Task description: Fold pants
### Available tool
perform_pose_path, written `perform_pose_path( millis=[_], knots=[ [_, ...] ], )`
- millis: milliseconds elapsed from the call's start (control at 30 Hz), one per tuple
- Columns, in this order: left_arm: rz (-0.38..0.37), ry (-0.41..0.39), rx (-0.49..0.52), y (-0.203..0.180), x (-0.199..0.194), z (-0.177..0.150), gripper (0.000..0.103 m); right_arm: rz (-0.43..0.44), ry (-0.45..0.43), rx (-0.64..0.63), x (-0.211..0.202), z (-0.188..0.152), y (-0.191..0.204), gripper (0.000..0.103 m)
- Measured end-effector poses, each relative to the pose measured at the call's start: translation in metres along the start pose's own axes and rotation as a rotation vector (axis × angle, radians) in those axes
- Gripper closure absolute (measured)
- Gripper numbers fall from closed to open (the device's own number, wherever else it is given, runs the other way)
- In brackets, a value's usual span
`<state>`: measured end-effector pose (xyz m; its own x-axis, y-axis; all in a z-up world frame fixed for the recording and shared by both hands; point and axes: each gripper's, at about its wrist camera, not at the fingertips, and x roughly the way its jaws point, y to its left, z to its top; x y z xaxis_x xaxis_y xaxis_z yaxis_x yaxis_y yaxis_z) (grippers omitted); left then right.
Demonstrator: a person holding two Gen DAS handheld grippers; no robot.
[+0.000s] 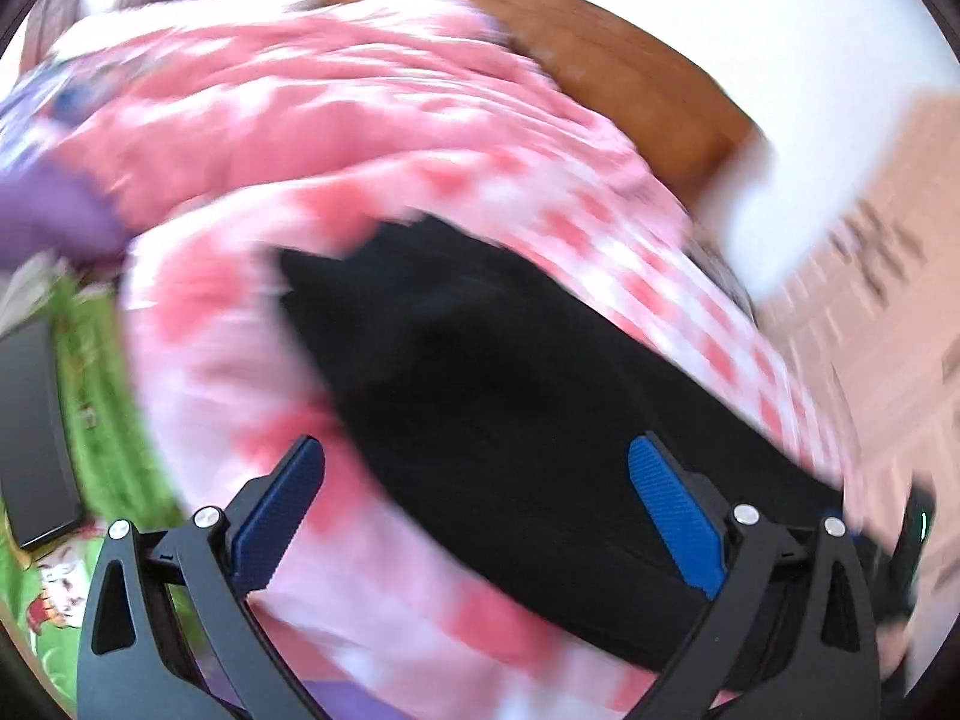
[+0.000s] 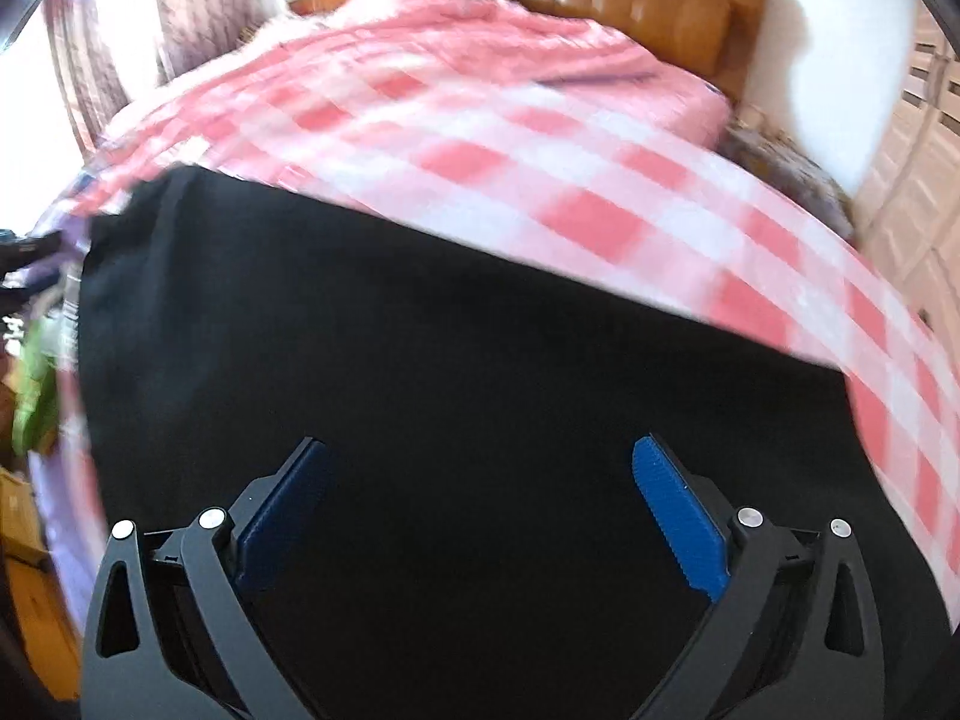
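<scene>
Black pants (image 2: 420, 372) lie flat on a pink-and-white checked bedspread (image 2: 540, 138). In the right wrist view they fill the lower half of the picture, and my right gripper (image 2: 480, 468) hovers over them, open, with nothing between its blue pads. In the blurred left wrist view the pants (image 1: 510, 396) run as a dark band from the centre to the lower right. My left gripper (image 1: 477, 468) is open above the cloth, its right finger over the pants and its left finger over the bedspread (image 1: 270, 120).
A brown padded headboard (image 2: 630, 6) closes the far end of the bed. Pale wardrobe doors (image 2: 912, 180) stand on the right and curtains (image 2: 180, 12) hang at the back left. Green patterned fabric (image 1: 102, 420) and a dark flat object (image 1: 36, 438) lie to the left.
</scene>
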<state>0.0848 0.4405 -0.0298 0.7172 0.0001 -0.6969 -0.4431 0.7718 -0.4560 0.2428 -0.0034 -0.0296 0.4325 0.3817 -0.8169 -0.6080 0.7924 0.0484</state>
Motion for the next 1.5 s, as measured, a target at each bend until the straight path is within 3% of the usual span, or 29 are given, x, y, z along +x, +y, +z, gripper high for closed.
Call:
perform_pose_path(
  millis=[167, 267, 367, 467, 533, 633, 733, 900, 967, 1033, 1100, 1167, 1200, 1233, 1333, 1433, 1500],
  knots=[
    [-0.059, 0.055, -0.171, 0.048, 0.014, 0.024, 0.002, 0.072, 0.014, -0.133, 0.026, 0.015, 0.057, 0.005],
    [-0.109, 0.058, -0.225, 0.058, 0.022, 0.03, 0.006, 0.051, 0.039, -0.146, 0.037, 0.013, 0.064, 0.004],
    [-0.187, 0.051, -0.288, 0.072, 0.023, 0.031, 0.007, 0.082, 0.031, -0.118, 0.034, 0.012, 0.057, 0.004],
    [-0.199, 0.023, -0.321, 0.081, 0.019, 0.032, 0.009, 0.101, 0.022, -0.099, 0.033, 0.012, 0.053, 0.005],
    [-0.128, -0.003, -0.319, 0.083, 0.009, 0.03, 0.019, 0.084, 0.025, -0.113, 0.033, 0.011, 0.057, 0.005],
    [0.055, -0.084, -0.236, 0.076, -0.013, 0.026, 0.027, 0.067, 0.029, -0.127, 0.035, 0.011, 0.061, 0.005],
    [0.237, -0.066, -0.125, 0.065, -0.014, 0.023, 0.03, 0.071, 0.028, -0.124, 0.036, 0.011, 0.06, 0.005],
    [0.352, 0.013, 0.101, 0.029, 0.018, 0.017, 0.044, 0.065, 0.027, -0.127, 0.036, 0.011, 0.062, 0.005],
    [0.373, 0.003, 0.155, 0.019, 0.026, 0.017, 0.06, 0.07, 0.026, -0.124, 0.036, 0.011, 0.061, 0.005],
    [0.303, -0.059, 0.101, 0.016, 0.01, 0.018, 0.06, 0.075, 0.024, -0.12, 0.036, 0.01, 0.06, 0.005],
    [0.252, -0.09, 0.005, 0.02, -0.002, 0.021, 0.052, 0.074, 0.024, -0.12, 0.036, 0.01, 0.061, 0.005],
    [0.1, -0.086, -0.105, 0.029, -0.006, 0.023, 0.027, 0.067, 0.024, -0.125, 0.036, 0.01, 0.062, 0.005],
    [-0.03, -0.036, -0.173, 0.037, -0.001, 0.023, 0.017, 0.066, 0.025, -0.127, 0.036, 0.01, 0.062, 0.005],
    [-0.06, -0.004, -0.197, 0.037, 0.003, 0.021, 0.017, 0.066, 0.025, -0.127, 0.036, 0.01, 0.062, 0.005],
    [-0.053, 0.06, -0.165, 0.032, 0.021, 0.02, 0.017, 0.07, 0.023, -0.124, 0.036, 0.01, 0.061, 0.005],
    [-0.197, 0.138, -0.25, 0.039, 0.047, 0.02, 0.017, 0.07, 0.024, -0.125, 0.036, 0.01, 0.061, 0.005],
    [-0.22, 0.138, -0.263, 0.04, 0.056, 0.022, 0.017, 0.068, 0.025, -0.126, 0.037, 0.01, 0.061, 0.005]
  ],
)
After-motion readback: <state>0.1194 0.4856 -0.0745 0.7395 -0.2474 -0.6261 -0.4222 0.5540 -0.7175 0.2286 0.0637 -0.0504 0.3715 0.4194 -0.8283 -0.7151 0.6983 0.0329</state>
